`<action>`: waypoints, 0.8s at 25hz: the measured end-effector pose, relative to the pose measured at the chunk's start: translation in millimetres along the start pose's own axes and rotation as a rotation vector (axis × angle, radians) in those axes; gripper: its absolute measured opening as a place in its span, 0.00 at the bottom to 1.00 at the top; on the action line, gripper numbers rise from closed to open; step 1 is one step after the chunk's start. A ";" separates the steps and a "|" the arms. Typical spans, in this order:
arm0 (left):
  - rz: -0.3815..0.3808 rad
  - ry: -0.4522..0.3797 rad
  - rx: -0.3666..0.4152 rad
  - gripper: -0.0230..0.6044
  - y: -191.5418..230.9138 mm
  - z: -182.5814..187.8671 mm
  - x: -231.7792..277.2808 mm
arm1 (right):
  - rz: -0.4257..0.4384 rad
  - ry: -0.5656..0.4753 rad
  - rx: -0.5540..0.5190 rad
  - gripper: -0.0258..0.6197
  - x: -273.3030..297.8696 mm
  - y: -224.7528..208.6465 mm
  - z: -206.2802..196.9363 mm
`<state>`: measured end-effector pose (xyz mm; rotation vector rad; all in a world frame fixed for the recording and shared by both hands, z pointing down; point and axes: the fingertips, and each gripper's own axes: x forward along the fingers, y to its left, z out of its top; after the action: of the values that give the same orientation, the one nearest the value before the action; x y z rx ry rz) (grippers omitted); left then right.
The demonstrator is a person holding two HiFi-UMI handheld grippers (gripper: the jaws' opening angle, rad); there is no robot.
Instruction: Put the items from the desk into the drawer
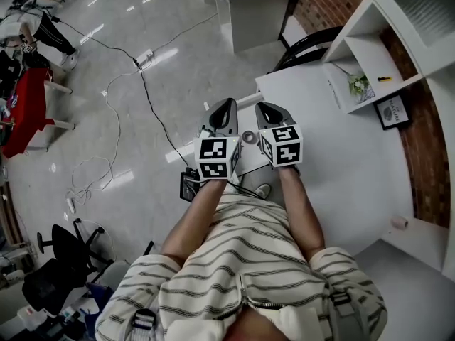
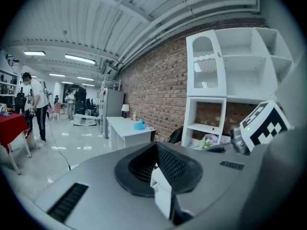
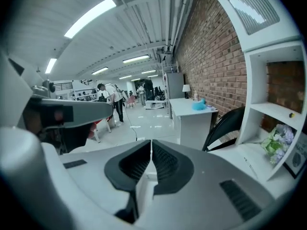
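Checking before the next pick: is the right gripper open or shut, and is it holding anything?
Shut and empty. In its own view, the right gripper has its black pads together with nothing between them.

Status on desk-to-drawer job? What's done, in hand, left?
Done: cannot tell from these views. In hand: nothing; left gripper and right gripper both have jaws shut and empty, raised by the white desk. Left: a small pale roll and a black-framed picture sit on the desk.
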<state>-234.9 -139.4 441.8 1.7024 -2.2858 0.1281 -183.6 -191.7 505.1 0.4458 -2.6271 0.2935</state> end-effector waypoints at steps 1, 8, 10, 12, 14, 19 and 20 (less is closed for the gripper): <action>-0.003 -0.010 0.004 0.05 -2.6 4.5 -0.9 | -0.007 -0.025 -0.001 0.07 -6.4 -0.7 7.6; -0.037 -0.075 0.027 0.05 -25.7 33.3 -6.7 | -0.035 -0.205 -0.004 0.06 -50.6 -0.3 60.9; -0.048 -0.094 0.036 0.05 -31.5 42.1 -8.6 | -0.035 -0.251 -0.005 0.06 -60.8 1.8 75.9; -0.055 -0.116 0.047 0.05 -34.9 52.1 -9.4 | -0.033 -0.294 -0.011 0.06 -68.9 4.0 89.3; -0.059 -0.140 0.055 0.05 -37.3 63.2 -11.2 | -0.037 -0.329 -0.021 0.06 -75.9 5.7 100.1; -0.071 -0.198 0.078 0.05 -46.3 85.7 -20.4 | -0.047 -0.408 -0.030 0.06 -95.3 8.5 120.8; -0.074 -0.208 0.086 0.05 -47.6 89.8 -22.4 | -0.046 -0.425 -0.026 0.06 -99.1 9.4 125.4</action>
<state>-199.6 -154.4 345.0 1.9227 -2.3897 0.0355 -153.7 -192.0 347.8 0.6169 -3.0224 0.1615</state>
